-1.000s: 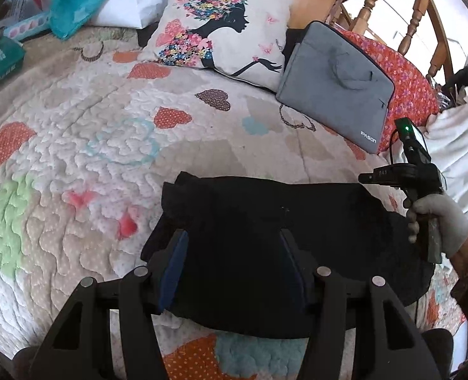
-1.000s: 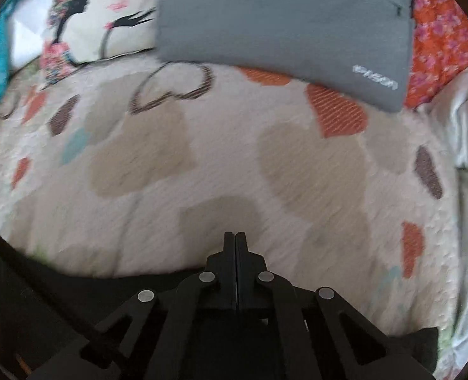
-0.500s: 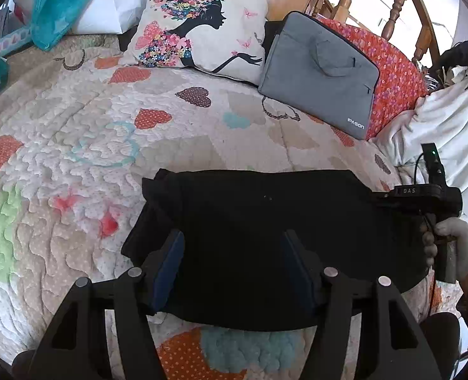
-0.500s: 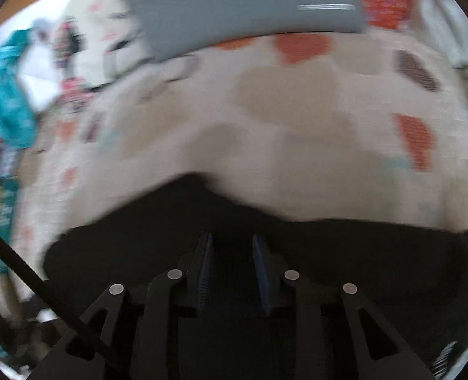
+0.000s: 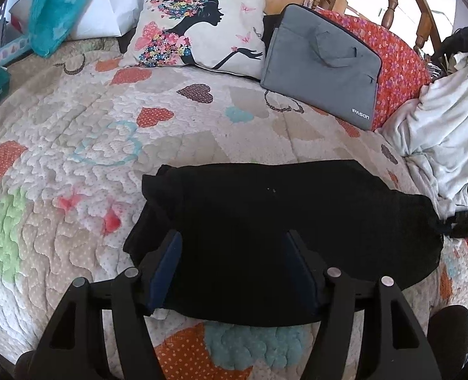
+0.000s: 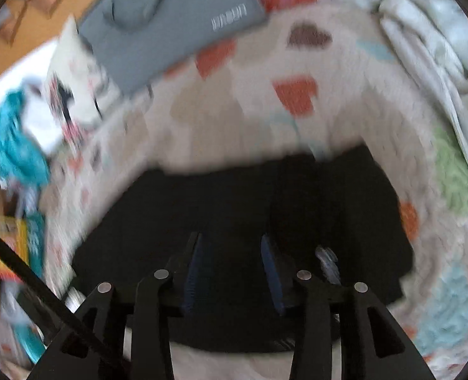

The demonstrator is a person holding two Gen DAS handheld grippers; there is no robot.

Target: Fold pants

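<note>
The black pants lie folded in a wide flat bundle on the heart-patterned quilt. My left gripper hovers over their near edge. Its jaws are opening, the blue pads stand apart on either side of the cloth, and nothing is pinched. The right wrist view is blurred by motion. There the pants fill the lower middle, and my right gripper hangs above them. Its jaws are opening too, with only the cloth's surface below the gap. In the left wrist view the right gripper is only a dark blur at the right edge.
A grey laptop bag leans on a red floral cushion at the back. A printed pillow and a teal cloth lie at the back left. Rumpled white fabric is piled at the right.
The right gripper went from shut to open, rolled, and swung across so the pants now fill its view. In the left view it slid off to the right edge. The left jaws widened slightly.
</note>
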